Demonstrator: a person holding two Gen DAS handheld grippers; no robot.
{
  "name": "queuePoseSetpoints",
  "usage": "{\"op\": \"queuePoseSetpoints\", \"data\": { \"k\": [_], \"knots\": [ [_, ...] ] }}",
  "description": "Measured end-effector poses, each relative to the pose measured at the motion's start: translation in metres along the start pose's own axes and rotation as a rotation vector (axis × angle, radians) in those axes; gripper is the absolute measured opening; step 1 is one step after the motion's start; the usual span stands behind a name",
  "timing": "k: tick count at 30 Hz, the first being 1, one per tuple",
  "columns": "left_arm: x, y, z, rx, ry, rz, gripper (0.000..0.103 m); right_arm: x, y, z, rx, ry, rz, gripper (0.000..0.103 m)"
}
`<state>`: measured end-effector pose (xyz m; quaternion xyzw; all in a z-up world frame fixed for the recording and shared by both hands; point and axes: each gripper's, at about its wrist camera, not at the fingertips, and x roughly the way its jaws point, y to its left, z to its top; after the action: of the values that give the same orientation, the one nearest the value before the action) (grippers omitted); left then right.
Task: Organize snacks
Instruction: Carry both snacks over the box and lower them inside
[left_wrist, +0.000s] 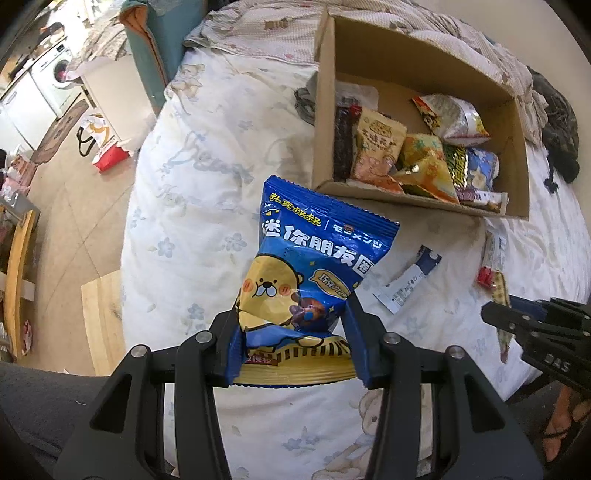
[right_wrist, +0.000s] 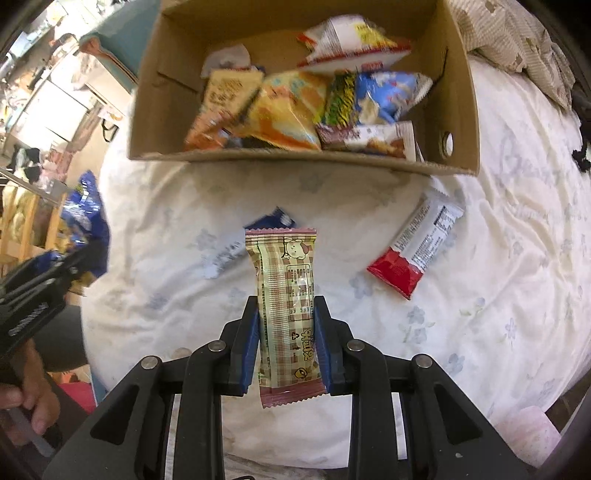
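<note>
The left gripper (left_wrist: 293, 332) pinches a blue-and-yellow bear-print snack bag (left_wrist: 314, 266) by its lower half, so the bag stands up clear of the bed (left_wrist: 207, 206), while the right gripper (right_wrist: 286, 339) is clamped narrow on the sides of a plaid pink-edged snack bar (right_wrist: 286, 295), held lengthwise and off the sheet, probably for carrying. At twelve o'clock of both lies the open cardboard box (right_wrist: 162, 96) already stocked with packets, the likely destination. A red-and-white wrapper (right_wrist: 413, 251) at two o'clock and a blue-and-white sachet (left_wrist: 406, 280) remain loose on the bed.
</note>
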<state>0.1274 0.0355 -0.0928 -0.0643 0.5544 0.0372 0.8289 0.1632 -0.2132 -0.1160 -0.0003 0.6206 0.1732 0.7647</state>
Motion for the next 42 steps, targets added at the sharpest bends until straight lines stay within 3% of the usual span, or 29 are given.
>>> {"op": "queuePoseSetpoints", "data": {
  "k": [8, 17, 22, 25, 32, 42],
  "knots": [
    [-0.012, 0.012, 0.003, -0.042, -0.083, 0.039, 0.043, -0.039, 0.024, -0.002, -0.02, -0.146, 0.088, 0.029],
    [-0.047, 0.017, 0.011, -0.078, -0.248, 0.018, 0.043, -0.09, 0.043, -0.004, 0.039, -0.408, 0.22, 0.029],
    [-0.058, 0.018, 0.021, -0.104, -0.257, -0.01, 0.043, -0.116, 0.032, -0.003, 0.098, -0.512, 0.293, 0.029],
    [-0.064, 0.014, 0.033, -0.104, -0.238, -0.036, 0.043, -0.128, 0.028, 0.002, 0.106, -0.51, 0.262, 0.029],
    [-0.089, -0.009, 0.07, -0.015, -0.302, -0.045, 0.043, -0.143, 0.01, 0.025, 0.159, -0.549, 0.252, 0.029],
    [-0.079, -0.028, 0.111, 0.036, -0.312, -0.046, 0.043, -0.123, -0.023, 0.067, 0.276, -0.511, 0.271, 0.029]
  ]
}}
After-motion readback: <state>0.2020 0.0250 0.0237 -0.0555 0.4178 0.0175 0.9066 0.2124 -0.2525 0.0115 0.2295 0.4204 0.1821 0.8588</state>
